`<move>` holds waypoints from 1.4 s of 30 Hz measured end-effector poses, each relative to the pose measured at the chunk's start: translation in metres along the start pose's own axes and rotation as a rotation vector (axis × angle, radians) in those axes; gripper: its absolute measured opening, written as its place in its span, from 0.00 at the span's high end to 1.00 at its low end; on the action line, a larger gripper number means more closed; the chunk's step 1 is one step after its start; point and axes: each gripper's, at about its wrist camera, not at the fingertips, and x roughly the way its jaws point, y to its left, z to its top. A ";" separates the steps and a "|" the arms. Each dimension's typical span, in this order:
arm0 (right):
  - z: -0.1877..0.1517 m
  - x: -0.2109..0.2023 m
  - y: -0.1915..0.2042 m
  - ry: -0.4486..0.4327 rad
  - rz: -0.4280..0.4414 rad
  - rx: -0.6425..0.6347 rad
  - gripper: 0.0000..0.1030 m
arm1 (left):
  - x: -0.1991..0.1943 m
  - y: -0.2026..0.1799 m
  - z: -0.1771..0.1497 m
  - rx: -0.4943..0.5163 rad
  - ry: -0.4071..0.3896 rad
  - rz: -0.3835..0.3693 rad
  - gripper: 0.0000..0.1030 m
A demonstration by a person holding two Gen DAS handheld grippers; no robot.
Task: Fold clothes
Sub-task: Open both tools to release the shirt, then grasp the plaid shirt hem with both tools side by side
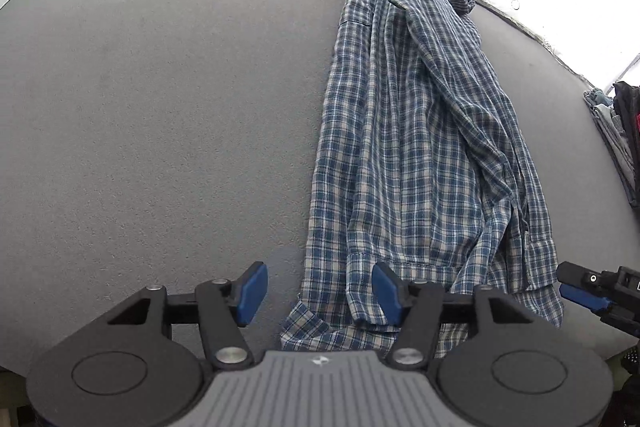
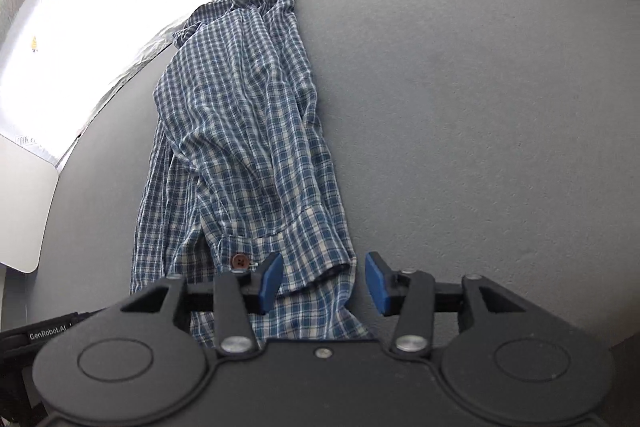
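The shirt [image 1: 420, 147] lies lengthwise on the table [image 1: 160, 107], clothes pile [image 1: 616, 131] to its right.

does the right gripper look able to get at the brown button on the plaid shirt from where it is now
Probably yes. The brown button lies exposed on the plaid shirt, just beside the right gripper, whose jaws stand open with nothing gripped. Nothing covers it; only a short sideways shift seems needed.

bare grey table [image 1: 140, 107] left of the plaid shirt [image 1: 412, 147] — folded clothes [image 1: 612, 131] crowding the far right edge
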 end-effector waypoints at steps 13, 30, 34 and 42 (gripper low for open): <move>0.001 0.019 -0.017 0.047 0.042 0.174 0.55 | 0.015 0.005 -0.007 -0.046 0.056 -0.112 0.39; -0.020 0.011 -0.029 0.142 0.057 0.235 0.76 | 0.013 0.023 -0.022 -0.175 0.112 -0.162 0.69; -0.020 0.010 -0.034 0.162 0.058 0.275 0.76 | 0.014 0.028 -0.022 -0.225 0.132 -0.184 0.67; -0.020 0.009 -0.040 0.201 0.071 0.315 0.76 | 0.017 0.024 -0.021 -0.232 0.198 -0.202 0.66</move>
